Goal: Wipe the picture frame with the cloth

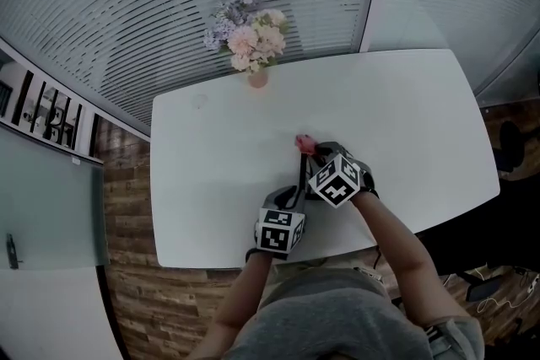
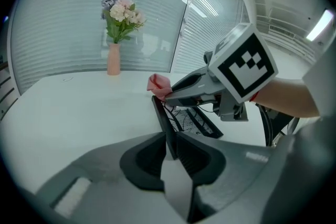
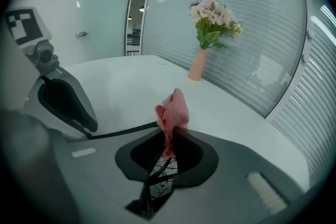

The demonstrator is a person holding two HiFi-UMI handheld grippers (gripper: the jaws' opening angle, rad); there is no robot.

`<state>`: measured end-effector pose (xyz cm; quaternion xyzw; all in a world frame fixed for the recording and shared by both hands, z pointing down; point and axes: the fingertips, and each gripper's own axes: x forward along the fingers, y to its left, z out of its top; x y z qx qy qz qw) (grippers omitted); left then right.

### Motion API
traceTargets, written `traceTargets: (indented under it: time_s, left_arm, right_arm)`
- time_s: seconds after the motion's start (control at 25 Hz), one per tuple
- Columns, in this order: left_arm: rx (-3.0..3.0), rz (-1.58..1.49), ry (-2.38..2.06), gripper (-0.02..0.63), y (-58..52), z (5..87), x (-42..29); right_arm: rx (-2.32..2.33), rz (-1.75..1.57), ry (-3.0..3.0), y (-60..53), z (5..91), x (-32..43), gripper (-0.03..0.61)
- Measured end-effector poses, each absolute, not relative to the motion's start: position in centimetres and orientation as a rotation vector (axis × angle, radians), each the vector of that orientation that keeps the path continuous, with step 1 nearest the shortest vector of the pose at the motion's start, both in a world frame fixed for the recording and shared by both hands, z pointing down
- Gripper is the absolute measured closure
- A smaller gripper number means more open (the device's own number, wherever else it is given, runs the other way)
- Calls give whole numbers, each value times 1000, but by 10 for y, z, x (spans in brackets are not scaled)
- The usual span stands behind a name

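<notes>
Head view: forearms (image 1: pixel 392 230) extended over near table (image 1: pixel 202 173) edge, converging at centre. Left gripper (image 2: pixel 171 147) clamped on thin black picture frame (image 2: pixel 163 118), seen edge-on above the table. Right gripper (image 3: pixel 169 139) closed on pink mesh cloth (image 3: pixel 174 107), bunched against the frame's far end. Bare, smooth white table beyond and to both sides. Pink vase (image 1: pixel 257 79) with flowers well apart at far edge.

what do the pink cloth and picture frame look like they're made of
The cloth looks like soft pink textile, likely mesh weave: fine dotted texture, limp folds. The picture frame has a thin, rigid black rim, dull finish; plastic, metal or painted wood, hard to tell.
</notes>
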<state>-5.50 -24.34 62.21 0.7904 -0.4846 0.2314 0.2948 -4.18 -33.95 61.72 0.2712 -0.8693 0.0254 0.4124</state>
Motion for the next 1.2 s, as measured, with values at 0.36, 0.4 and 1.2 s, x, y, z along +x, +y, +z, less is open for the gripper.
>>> traceTargets:
  time_s: [0.36,0.4,1.2]
  left_arm:
    - [2106,631,-1268,568,-242,624,-50]
    - [2105,630,-1268,568,-242,624,-50]
    - [2077,620,-1291,568,-242,625,-50]
  right_arm:
    - [656,82,-2182,-338,618,-42,532]
    - [651,81,-2180,-338,618,-42,532]
    - [543,86,-2171,-295,622,-39,532]
